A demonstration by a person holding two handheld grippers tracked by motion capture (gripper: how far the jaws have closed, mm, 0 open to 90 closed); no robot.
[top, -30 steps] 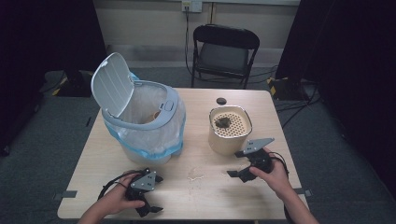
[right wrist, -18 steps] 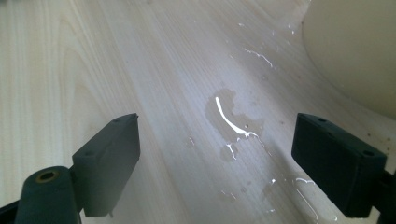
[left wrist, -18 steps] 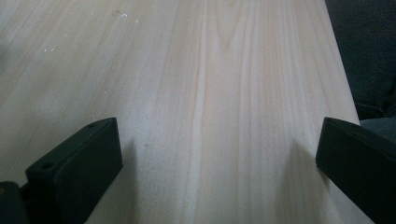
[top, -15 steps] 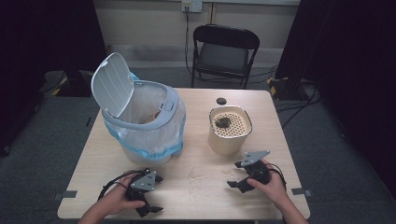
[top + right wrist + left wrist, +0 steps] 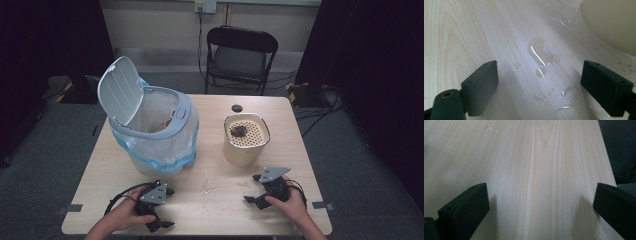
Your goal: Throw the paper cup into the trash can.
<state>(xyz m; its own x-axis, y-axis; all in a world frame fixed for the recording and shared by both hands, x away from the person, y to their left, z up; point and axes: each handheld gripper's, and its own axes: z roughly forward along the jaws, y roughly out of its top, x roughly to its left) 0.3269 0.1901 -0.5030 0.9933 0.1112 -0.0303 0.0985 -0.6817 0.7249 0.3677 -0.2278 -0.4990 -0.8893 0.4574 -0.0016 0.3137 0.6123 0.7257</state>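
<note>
Left gripper [image 5: 159,207]: jaws wide, nothing in them, low over the table [image 5: 100,190] | Right gripper [image 5: 256,188]: jaws wide, nothing in them, near the wet spill [image 5: 541,65] | Spill: beside the cream pot [image 5: 246,140] | Tip: I go slow and stay out of the wet.

text: nothing readable anywhere | bin [image 5: 150,135]: no label or brand I can make out | cream pot [image 5: 246,142]: plain, no print | table [image 5: 210,210]: no markings | grippers: no lettering or numbers showing either
</note>
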